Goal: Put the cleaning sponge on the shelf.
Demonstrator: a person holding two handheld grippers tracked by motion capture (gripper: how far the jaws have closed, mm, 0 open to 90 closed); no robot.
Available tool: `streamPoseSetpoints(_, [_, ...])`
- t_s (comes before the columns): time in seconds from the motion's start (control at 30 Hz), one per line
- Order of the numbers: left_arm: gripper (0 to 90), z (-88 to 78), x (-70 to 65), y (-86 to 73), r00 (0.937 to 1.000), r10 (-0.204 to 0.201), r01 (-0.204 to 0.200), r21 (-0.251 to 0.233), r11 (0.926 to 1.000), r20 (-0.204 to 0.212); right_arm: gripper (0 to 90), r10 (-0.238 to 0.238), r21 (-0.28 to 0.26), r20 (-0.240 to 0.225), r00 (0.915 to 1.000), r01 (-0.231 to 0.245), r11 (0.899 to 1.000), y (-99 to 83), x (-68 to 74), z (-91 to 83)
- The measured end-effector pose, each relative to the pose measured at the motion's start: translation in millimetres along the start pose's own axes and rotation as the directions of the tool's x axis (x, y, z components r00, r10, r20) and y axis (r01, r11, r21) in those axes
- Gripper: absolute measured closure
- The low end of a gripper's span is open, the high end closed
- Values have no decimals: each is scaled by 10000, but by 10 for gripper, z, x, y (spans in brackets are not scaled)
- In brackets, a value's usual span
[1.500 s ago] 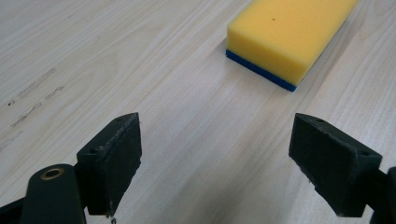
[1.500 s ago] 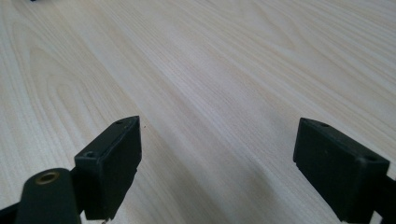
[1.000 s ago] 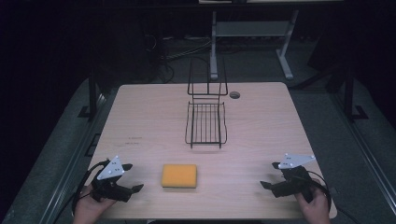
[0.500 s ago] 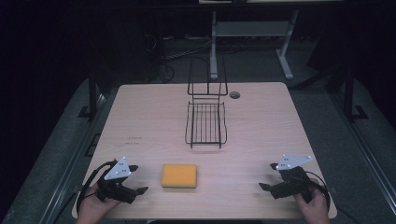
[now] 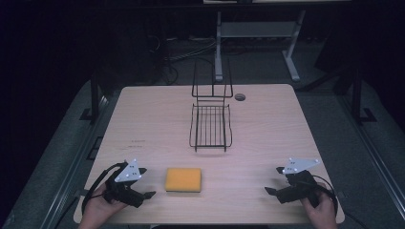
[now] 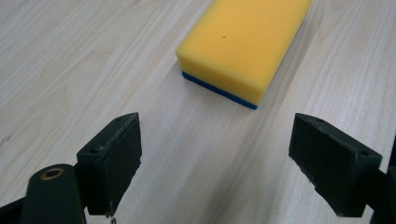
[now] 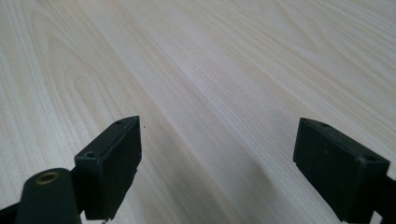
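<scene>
On table [image 5: 157, 119], yellow blue-bottomed sponge [image 5: 183, 180]

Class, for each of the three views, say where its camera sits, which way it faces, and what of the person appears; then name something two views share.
High view: above the person's side, facing forward and down on the table; both hands, left tongs and right tongs.
Left gripper view: rides the left tongs, looking along open jaws at the yellow sponge.
Right gripper view: rides the right tongs, open jaws over bare wood.
Shared: the sponge, in high and left gripper views.
</scene>
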State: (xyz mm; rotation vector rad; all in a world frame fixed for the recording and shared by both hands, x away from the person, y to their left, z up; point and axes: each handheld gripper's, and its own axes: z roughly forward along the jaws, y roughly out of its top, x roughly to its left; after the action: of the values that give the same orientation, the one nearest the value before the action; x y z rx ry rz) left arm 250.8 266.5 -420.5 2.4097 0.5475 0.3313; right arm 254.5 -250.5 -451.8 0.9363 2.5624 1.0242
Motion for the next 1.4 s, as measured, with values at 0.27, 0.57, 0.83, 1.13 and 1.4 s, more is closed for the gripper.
streamPoseSetpoints(0.27, [166,-5,-3,95,9997,240,-240,30,9997,43,150,-41,65,-6,10000,41,10000,3,9,19])
streamPoseSetpoints(0.57, [166,18,-13,267,9978,637,-639,147,9978,160,150,-107,22,2,9999,107,9999,8,19,8])
streamPoseSetpoints(0.83, [166,94,-31,440,9928,1143,-1160,511,9919,351,150,-227,-28,-123,9997,227,9997,19,38,5])
streamPoseSetpoints(1.13, [166,151,-40,536,9882,1413,-1450,649,9873,584,150,-357,-58,-216,9991,356,9993,24,46,1])
streamPoseSetpoints(1.4, [166,211,-32,621,9815,1715,-1785,834,9804,849,150,-380,-35,-299,9988,379,9993,34,66,18])
